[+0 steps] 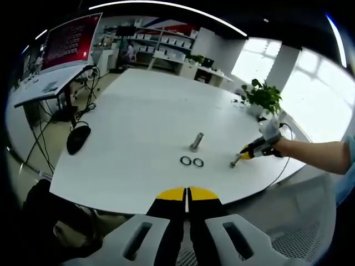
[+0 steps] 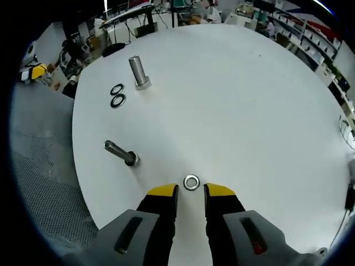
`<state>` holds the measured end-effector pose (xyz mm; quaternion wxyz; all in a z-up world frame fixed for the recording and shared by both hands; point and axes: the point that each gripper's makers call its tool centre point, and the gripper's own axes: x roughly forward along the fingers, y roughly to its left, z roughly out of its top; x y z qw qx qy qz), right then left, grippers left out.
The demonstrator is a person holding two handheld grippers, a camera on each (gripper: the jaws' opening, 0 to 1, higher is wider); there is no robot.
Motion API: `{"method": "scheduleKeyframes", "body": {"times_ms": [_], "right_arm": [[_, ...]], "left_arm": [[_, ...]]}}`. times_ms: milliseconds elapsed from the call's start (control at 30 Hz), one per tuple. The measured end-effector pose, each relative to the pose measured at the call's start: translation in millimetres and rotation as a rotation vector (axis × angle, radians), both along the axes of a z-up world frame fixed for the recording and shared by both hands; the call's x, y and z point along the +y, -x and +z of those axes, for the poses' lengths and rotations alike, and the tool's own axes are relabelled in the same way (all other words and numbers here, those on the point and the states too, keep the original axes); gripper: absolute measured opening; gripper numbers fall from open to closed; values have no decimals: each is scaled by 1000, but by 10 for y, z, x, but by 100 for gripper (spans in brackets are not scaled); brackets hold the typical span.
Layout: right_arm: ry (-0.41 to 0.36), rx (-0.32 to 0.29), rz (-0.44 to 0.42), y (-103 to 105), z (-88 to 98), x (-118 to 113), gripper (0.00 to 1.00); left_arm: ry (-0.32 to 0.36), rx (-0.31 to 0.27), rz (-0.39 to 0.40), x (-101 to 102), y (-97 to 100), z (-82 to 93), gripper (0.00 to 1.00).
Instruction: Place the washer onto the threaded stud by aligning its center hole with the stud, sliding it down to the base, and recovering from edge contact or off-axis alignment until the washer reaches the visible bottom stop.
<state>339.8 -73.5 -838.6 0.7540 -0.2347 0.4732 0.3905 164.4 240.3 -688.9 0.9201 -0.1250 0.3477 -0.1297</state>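
A threaded stud [image 2: 138,72] stands upright on its hex head on the white table [image 2: 233,100]; the left gripper view shows the stud [image 1: 196,142] at mid-table. Two dark washers [image 2: 117,95] lie side by side beside it, seen as washers [image 1: 192,162] just in front of the stud. A silver washer [image 2: 191,182] lies flat right at the tips of my right gripper [image 2: 191,191], whose jaws stand open with a small gap. My left gripper [image 1: 187,194] hangs shut and empty off the table's near edge.
A second bolt [image 2: 122,152] lies on its side left of my right gripper. A potted plant [image 1: 262,97] and a cable sit at the table's far edge. A dark chair [image 1: 77,138] stands beside the table, with desks and shelves behind.
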Motion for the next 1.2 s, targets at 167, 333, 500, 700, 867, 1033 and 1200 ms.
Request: {"method": "scheduleKeyframes", "body": {"times_ms": [167, 333, 500, 700, 867, 1033, 1200], "right_arm": [[4, -3, 17, 23, -14, 10, 21], [18, -11, 21, -12, -18, 8, 19], [25, -19, 17, -26, -20, 18, 17], [21, -59, 34, -25, -24, 26, 14], [46, -60, 19, -19, -17, 15, 13], [30, -58, 12, 17, 36, 33, 13], [6, -40, 26, 90, 121, 71, 13]], "left_arm": [[-2, 2, 1, 4, 0, -4, 0], [-5, 4, -3, 2, 3, -7, 0], [-8, 7, -9, -6, 9, -12, 0], [-7, 7, -8, -2, 6, -14, 0], [-7, 7, -10, -6, 8, -13, 0], [-5, 6, -11, -9, 8, -11, 0], [-5, 6, -12, -9, 7, -11, 0]]}}
